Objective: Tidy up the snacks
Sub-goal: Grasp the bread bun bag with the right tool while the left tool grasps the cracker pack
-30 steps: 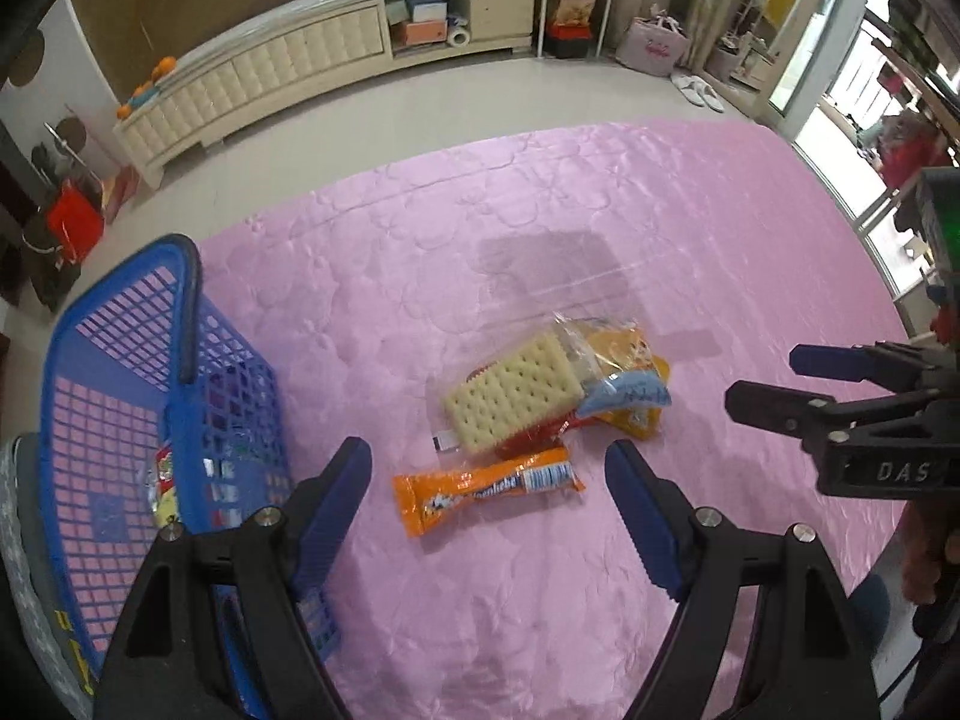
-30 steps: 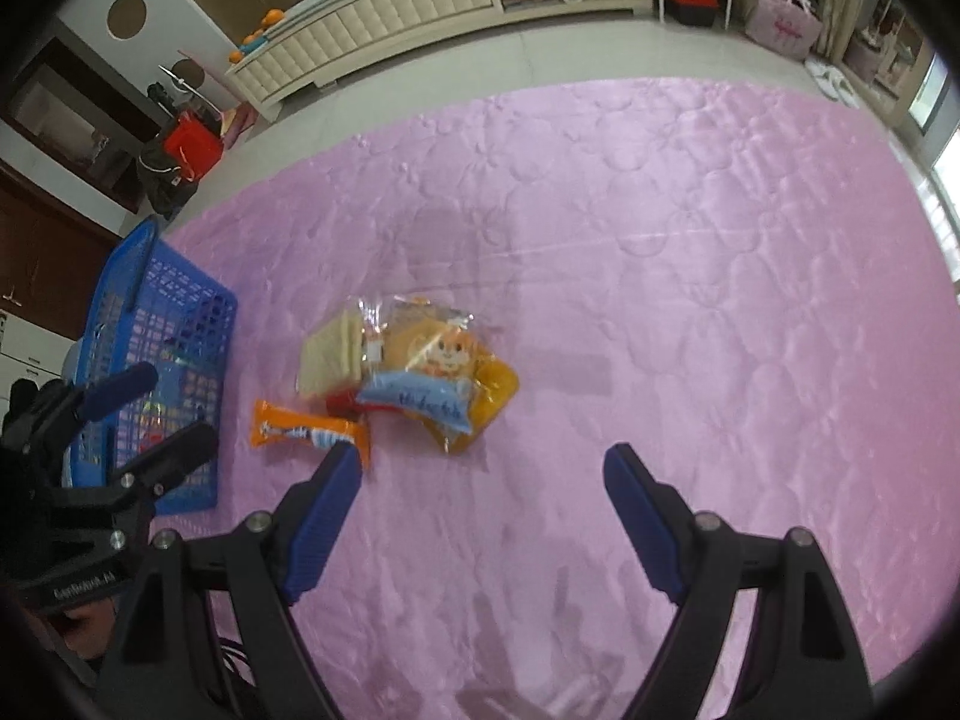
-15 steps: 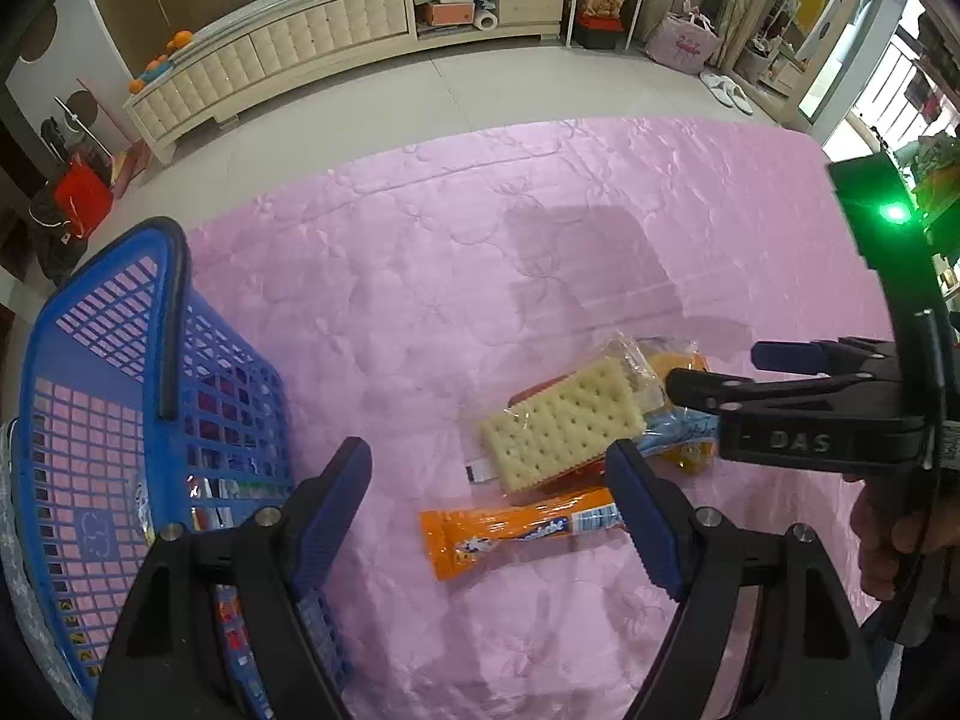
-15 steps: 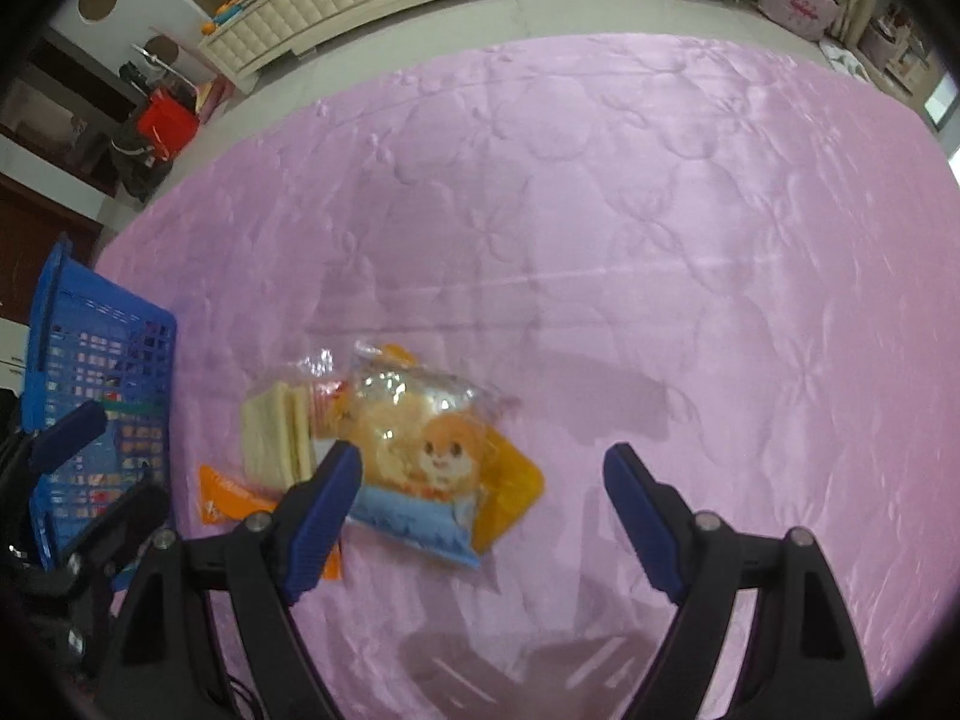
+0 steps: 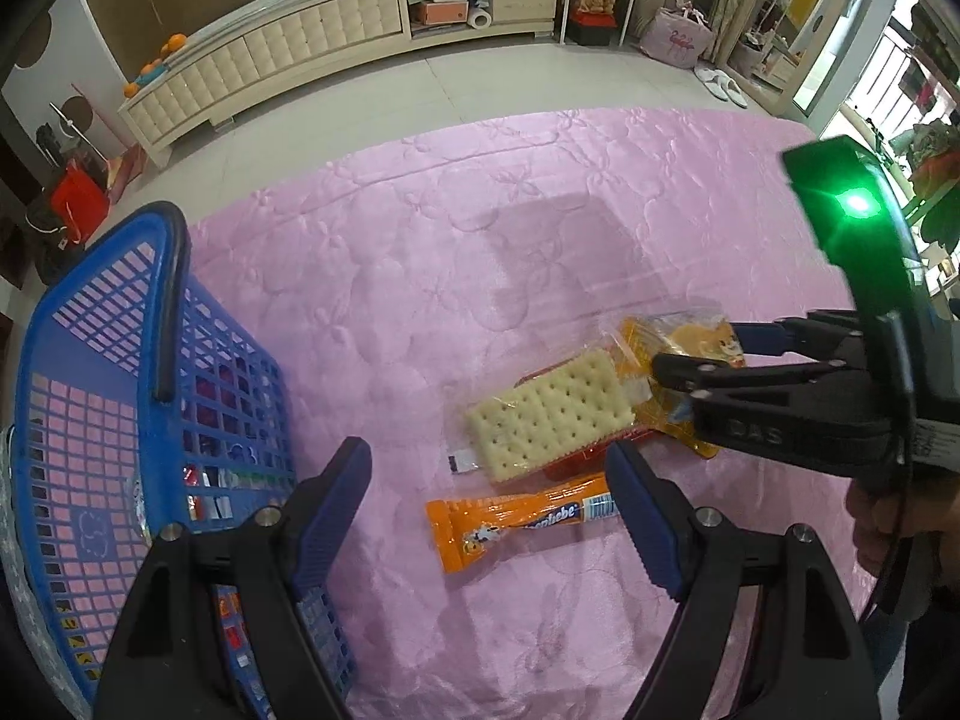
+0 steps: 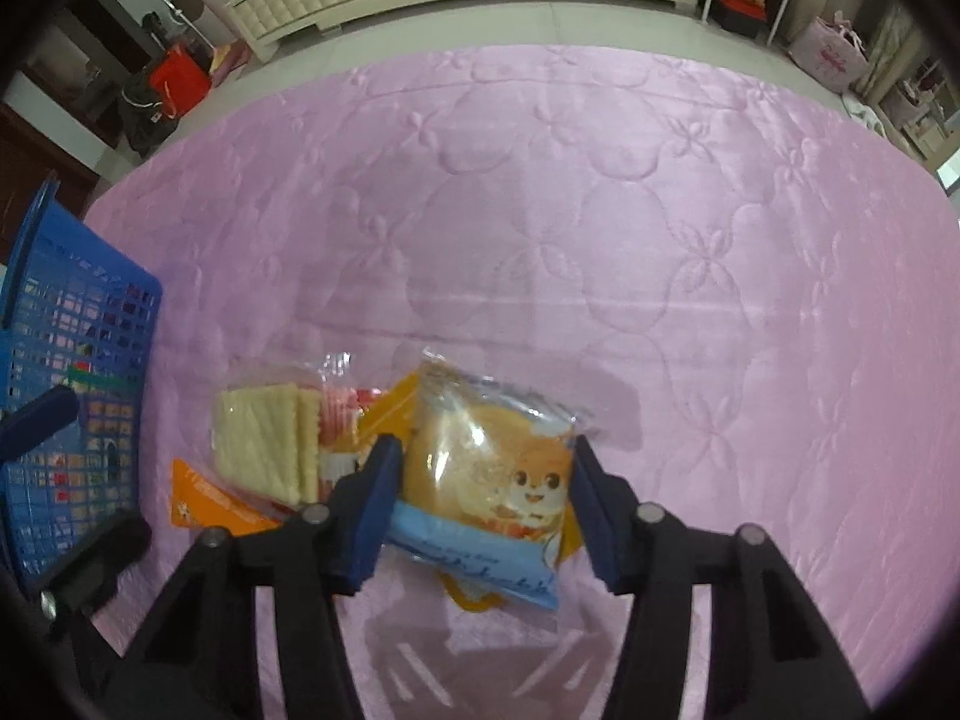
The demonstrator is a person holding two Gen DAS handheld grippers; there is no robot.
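Note:
On the pink quilt (image 5: 420, 252) lies a pile of snacks: a clear packet of crackers (image 5: 549, 417), an orange wrapped bar (image 5: 516, 525) in front of it, and a bun packet (image 6: 480, 456) with a cartoon animal and a blue band. My right gripper (image 6: 483, 480) points down over the bun packet; its jaws are closing, with both pads against the wrapper's sides. From the left wrist, the right gripper (image 5: 702, 351) straddles the bun packet (image 5: 702, 336). Above the crackers and the bar, my left gripper (image 5: 486, 462) is open and holds nothing.
A blue mesh basket (image 5: 90, 360) with several wrapped snacks inside stands at the quilt's left edge, close to my left finger. A red packet (image 5: 582, 456) lies partly under the crackers. Tiled floor and a long cream cabinet (image 5: 300, 54) lie beyond the quilt.
My right gripper came in from the right, dropped over the bun packet and narrowed its jaws onto it. The left gripper stayed wide open and hardly moved.

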